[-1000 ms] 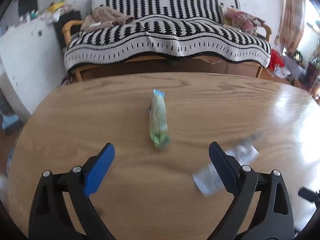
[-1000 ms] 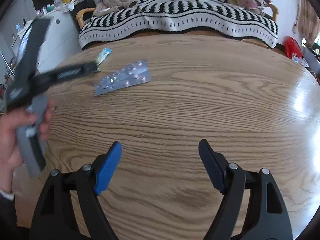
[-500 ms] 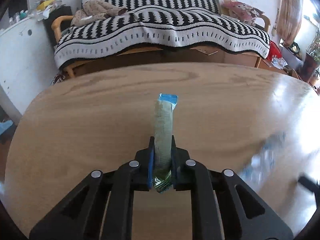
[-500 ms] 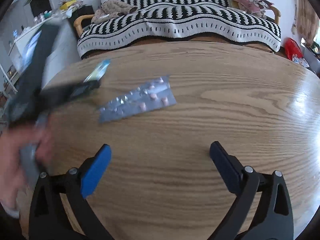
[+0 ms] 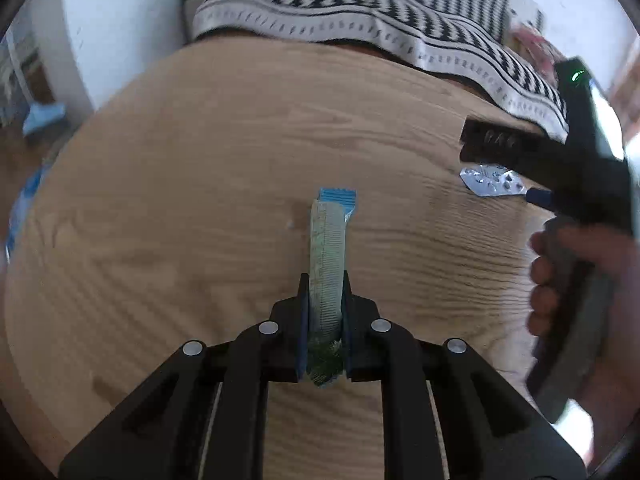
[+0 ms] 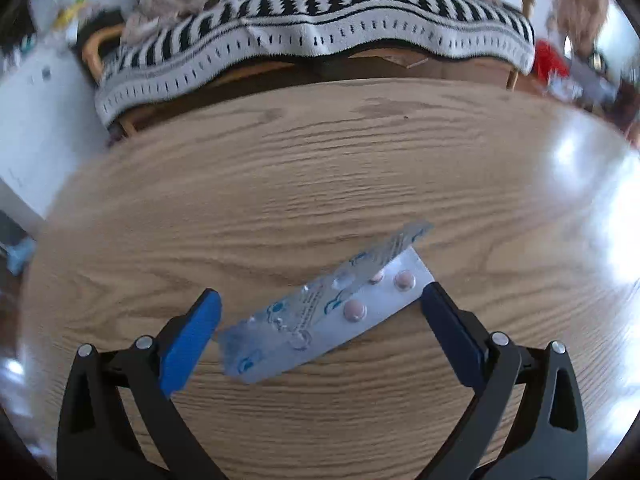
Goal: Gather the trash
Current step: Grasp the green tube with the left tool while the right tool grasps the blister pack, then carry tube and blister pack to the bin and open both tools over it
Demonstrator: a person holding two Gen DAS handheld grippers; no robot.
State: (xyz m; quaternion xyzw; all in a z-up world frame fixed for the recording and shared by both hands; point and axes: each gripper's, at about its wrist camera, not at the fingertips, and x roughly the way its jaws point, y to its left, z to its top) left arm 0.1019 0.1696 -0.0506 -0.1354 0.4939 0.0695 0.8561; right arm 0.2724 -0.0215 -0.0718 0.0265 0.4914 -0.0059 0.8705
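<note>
My left gripper [image 5: 325, 280] is shut on a green snack wrapper [image 5: 328, 240] with a blue end, which sticks out ahead over the wooden table [image 5: 160, 200]. A silver blister pack [image 6: 320, 320] with a few pink pills lies slantwise on the table, one strip lifted over another. My right gripper [image 6: 316, 300] straddles it and its jaws are closing, with the pack between the blue pads and not pressed. In the left wrist view the same blister pack [image 5: 492, 182] shows under the right gripper, which a hand [image 5: 548, 280] holds.
Behind the table's far edge stands a sofa under a black-and-white striped blanket [image 6: 320, 20]. A white cabinet [image 6: 36, 120] is at the left. Red clutter [image 6: 548, 60] sits at the far right. Bare wood [image 6: 440, 160] surrounds the pack.
The left gripper shut on the wrapper and swung aside with it. The right gripper widened and moved over the blister pack, which now lies between its jaws.
</note>
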